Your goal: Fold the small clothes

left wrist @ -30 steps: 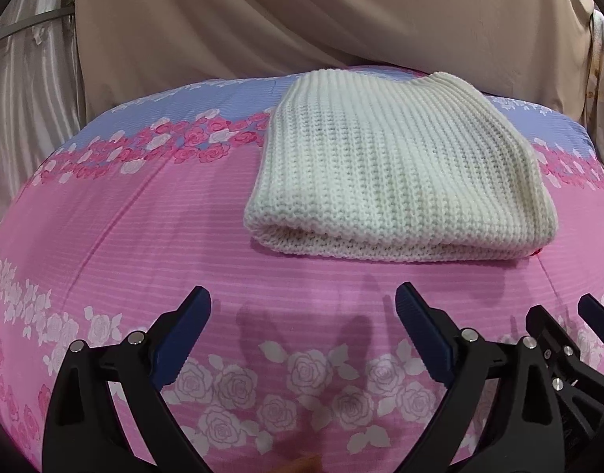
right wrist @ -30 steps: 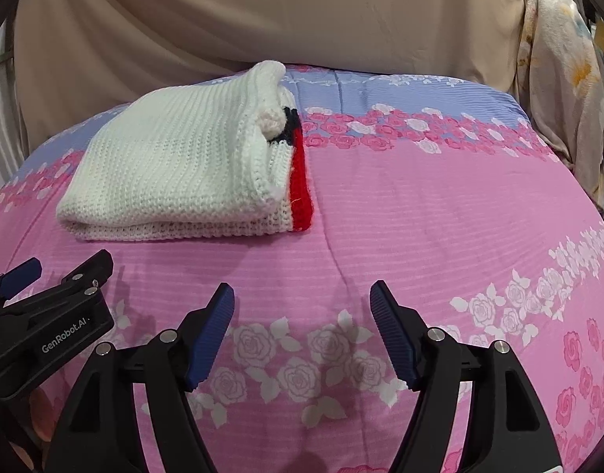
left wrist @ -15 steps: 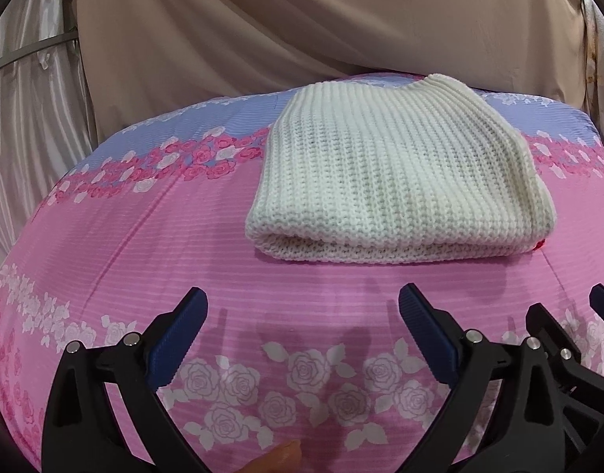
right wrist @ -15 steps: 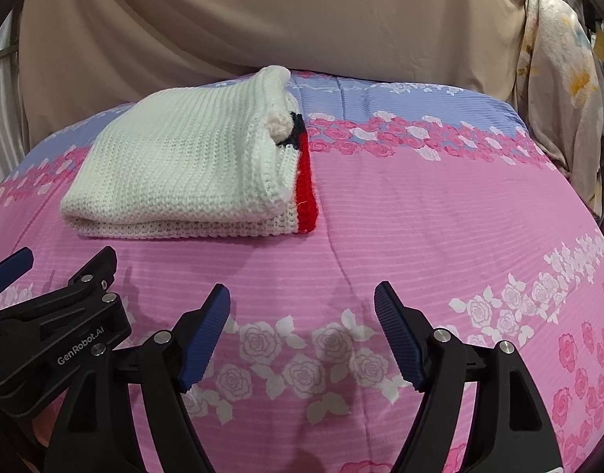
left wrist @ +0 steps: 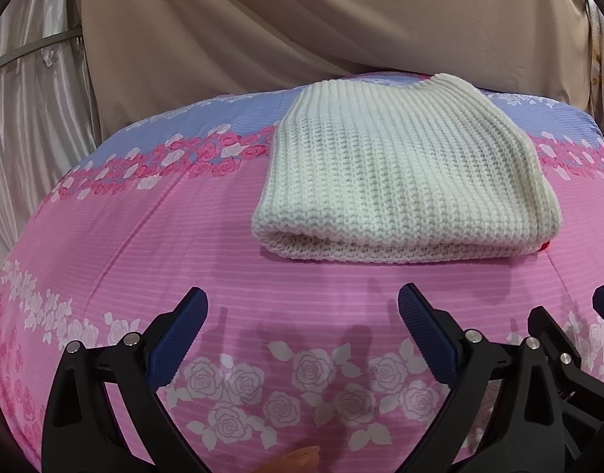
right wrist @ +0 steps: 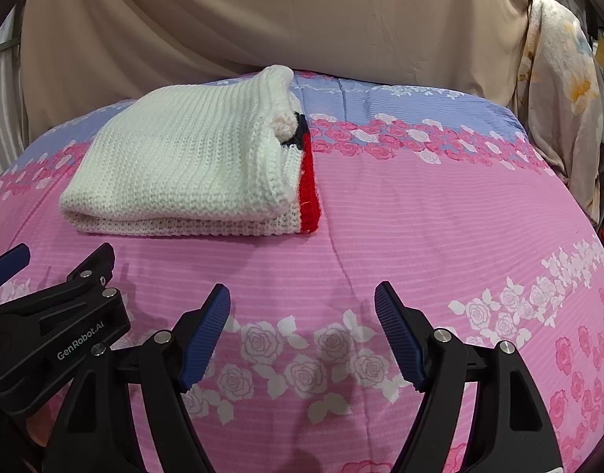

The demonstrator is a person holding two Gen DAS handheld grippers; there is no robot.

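A white knitted sweater (left wrist: 400, 173) lies folded into a thick rectangle on the pink flowered bedsheet (left wrist: 144, 244). In the right wrist view the sweater (right wrist: 191, 165) shows a red and dark band along its right edge. My left gripper (left wrist: 302, 307) is open and empty, held short of the sweater's near fold. My right gripper (right wrist: 302, 303) is open and empty, in front of and to the right of the sweater. Each gripper shows at the edge of the other's view: the right one (left wrist: 570, 339) and the left one (right wrist: 57, 276).
A beige cloth (left wrist: 302, 19) hangs behind the bed. A silvery curtain (left wrist: 26, 118) is at the left. A flowered garment (right wrist: 566, 110) hangs at the right. The sheet (right wrist: 440, 213) to the right of the sweater is bare.
Both grippers have drawn back slightly and tilted up, so the sweater sits a little lower and farther in each view. The sweater itself has not moved. Both grippers stay open.
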